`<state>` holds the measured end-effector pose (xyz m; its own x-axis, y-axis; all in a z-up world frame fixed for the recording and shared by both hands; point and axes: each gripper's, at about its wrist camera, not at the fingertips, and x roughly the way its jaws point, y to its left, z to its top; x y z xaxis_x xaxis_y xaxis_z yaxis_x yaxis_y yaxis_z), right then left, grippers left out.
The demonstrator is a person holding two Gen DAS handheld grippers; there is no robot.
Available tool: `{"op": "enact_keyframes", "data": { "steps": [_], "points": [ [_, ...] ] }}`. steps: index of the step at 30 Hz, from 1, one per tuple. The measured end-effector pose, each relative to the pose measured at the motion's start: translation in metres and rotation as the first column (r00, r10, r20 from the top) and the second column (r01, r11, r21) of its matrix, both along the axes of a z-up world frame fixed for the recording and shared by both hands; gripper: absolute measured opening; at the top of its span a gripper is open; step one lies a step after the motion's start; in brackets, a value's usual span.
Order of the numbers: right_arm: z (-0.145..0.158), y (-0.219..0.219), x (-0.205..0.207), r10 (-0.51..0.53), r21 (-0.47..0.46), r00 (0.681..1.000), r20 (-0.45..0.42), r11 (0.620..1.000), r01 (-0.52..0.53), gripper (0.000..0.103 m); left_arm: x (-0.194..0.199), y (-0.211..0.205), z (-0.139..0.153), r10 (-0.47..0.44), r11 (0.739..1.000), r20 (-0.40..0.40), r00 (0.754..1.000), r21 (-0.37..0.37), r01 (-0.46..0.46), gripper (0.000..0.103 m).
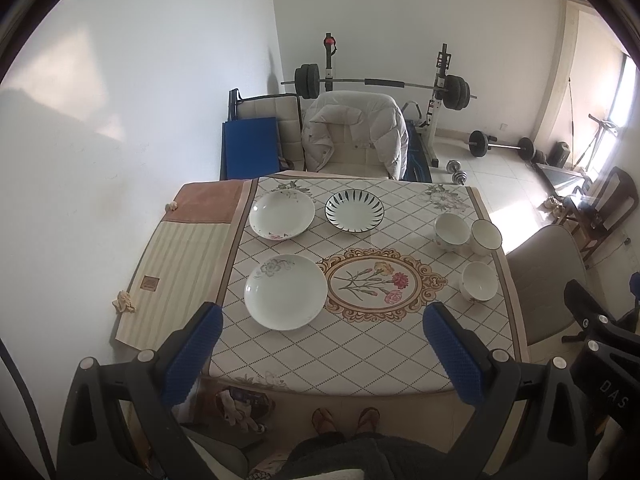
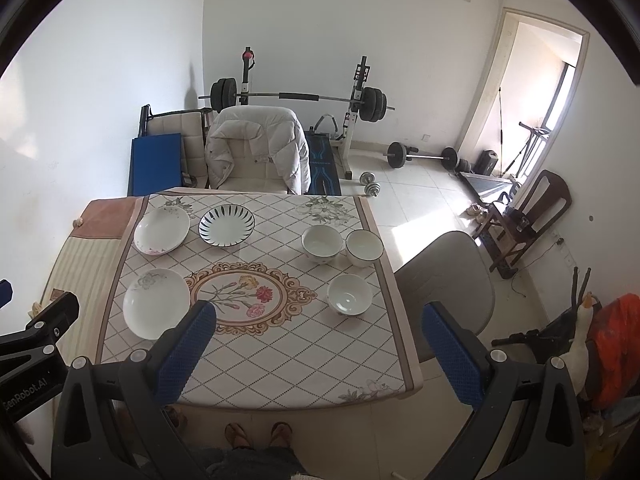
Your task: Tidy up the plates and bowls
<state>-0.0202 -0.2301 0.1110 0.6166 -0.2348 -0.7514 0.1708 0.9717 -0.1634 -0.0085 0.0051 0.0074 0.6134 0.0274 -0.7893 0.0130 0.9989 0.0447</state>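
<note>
Plates (image 1: 285, 291) left on table (image 1: 360, 344), bowls (image 1: 478, 281) right; left gripper (image 1: 322, 330), right gripper (image 2: 320, 330) jaws wide open, empty

My right gripper (image 2: 320, 340) hangs open above the table (image 2: 280, 360): three plates (image 2: 156, 304) left, three bowls (image 2: 350, 294) right.

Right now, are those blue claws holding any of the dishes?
No. The left gripper and right gripper are both open and empty, above the table's near edge; no dish is held.
</note>
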Motion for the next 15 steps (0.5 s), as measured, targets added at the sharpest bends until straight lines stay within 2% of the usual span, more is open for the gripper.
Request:
{"op": "enact_keyframes", "data": {
  "steps": [15],
  "points": [
    [-0.0055, -0.0011, 0.0003, -0.003, 0.001, 1.0, -0.001, 1.0, 0.003, 0.103, 0.006, 0.0042, -0.0054, -0.01, 1.0, -0.012, 1.0, -0.01, 0.009, 0.102]
  ]
}}
